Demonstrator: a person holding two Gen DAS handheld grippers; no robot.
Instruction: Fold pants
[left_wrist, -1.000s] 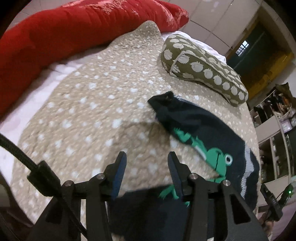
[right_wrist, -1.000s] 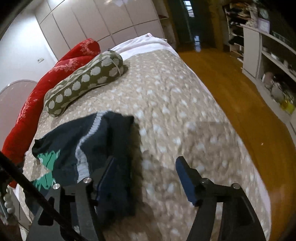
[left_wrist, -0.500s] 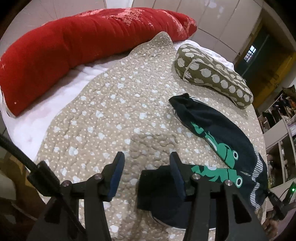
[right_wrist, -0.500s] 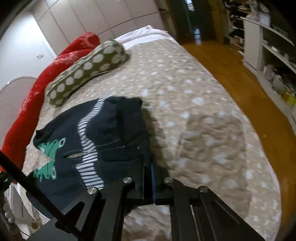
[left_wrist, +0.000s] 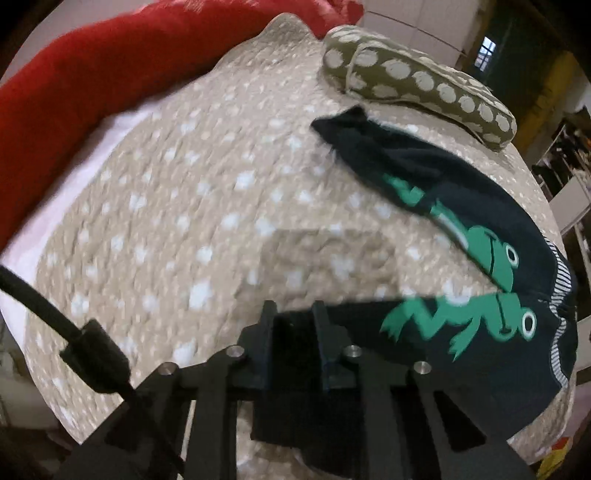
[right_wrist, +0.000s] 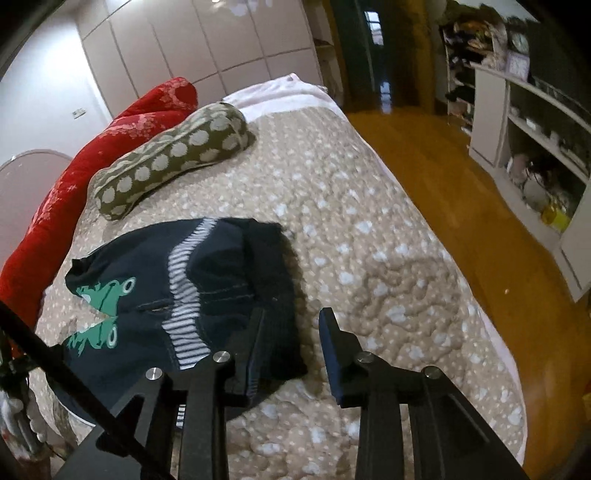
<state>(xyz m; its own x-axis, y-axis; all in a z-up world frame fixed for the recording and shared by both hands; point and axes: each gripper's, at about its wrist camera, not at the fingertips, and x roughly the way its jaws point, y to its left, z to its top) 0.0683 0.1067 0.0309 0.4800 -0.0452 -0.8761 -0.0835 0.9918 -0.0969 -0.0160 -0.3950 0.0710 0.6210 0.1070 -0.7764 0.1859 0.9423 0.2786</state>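
Left wrist view shows the left claw (left_wrist: 293, 325) clenched on a leg end of the dark frog-print pants (left_wrist: 480, 229), which lie on the bed (left_wrist: 184, 221). The right claw (right_wrist: 291, 328) is opening, its pads clear of the waistband beside it.

Dark pants (right_wrist: 207, 280) on quilt (right_wrist: 369, 258), right gripper (right_wrist: 291, 332) jaws opening
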